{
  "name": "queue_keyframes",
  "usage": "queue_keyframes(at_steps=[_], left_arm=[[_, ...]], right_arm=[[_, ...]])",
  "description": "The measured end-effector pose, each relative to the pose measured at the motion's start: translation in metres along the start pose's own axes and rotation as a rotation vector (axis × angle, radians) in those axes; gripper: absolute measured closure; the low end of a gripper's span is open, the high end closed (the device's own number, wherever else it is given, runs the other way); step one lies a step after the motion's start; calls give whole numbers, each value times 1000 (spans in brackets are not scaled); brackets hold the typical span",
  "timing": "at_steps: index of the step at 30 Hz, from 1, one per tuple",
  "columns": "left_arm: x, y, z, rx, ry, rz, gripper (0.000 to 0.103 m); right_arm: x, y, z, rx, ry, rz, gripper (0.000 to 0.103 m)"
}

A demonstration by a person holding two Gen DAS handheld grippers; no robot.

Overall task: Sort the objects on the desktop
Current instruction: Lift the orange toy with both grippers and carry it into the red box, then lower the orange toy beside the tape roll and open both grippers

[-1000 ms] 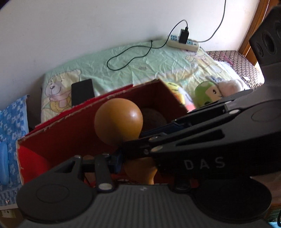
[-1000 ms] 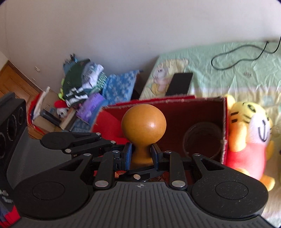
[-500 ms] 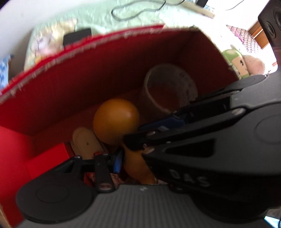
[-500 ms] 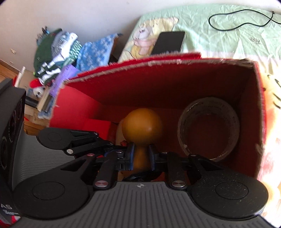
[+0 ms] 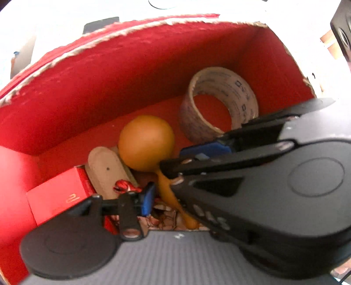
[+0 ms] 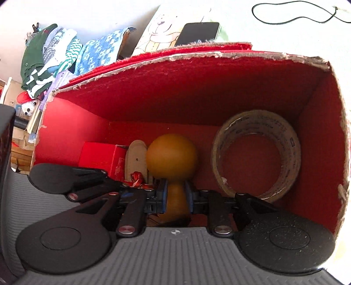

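A wooden ball-headed handle (image 6: 171, 156) is low inside the red cardboard box (image 6: 197, 87). My right gripper (image 6: 176, 198) is shut on its neck, blue pads on both sides. In the left wrist view the handle (image 5: 145, 142) shows with the right gripper's body crossing in front. The left gripper's own left finger (image 5: 148, 198) shows with a blue pad beside the handle's stem; its other finger is hidden. A roll of tape (image 6: 256, 153) lies right of the ball. A beige oval piece (image 6: 136, 159) and a small red box (image 6: 98, 159) lie left of it.
The box walls are torn along the top rim. Behind it lie a black phone (image 6: 198, 32), a black cable (image 6: 296, 15) on bedding, and a pile of clothes (image 6: 50, 57) at left.
Both grippers have moved down from above the box rim into the box, carrying the wooden handle with them. The ball head now sits between the tape roll and the beige piece.
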State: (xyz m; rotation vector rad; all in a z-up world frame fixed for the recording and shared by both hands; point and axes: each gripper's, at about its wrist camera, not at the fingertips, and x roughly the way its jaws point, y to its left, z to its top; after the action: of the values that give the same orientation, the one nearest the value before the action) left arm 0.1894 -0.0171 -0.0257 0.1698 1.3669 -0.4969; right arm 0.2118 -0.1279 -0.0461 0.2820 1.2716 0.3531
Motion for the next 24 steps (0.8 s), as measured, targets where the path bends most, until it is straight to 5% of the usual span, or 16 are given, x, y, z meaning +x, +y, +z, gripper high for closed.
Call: queue_keyframes(at_steps=[14,24], left_arm=[[-11,-2,-10,-19,-67,30,55],[-16,-6,-14,-20,-83,60,49]], right_arm=[[0,-8,1,27,1,115,88],[-2,-9,-1,39,-16,97,80]])
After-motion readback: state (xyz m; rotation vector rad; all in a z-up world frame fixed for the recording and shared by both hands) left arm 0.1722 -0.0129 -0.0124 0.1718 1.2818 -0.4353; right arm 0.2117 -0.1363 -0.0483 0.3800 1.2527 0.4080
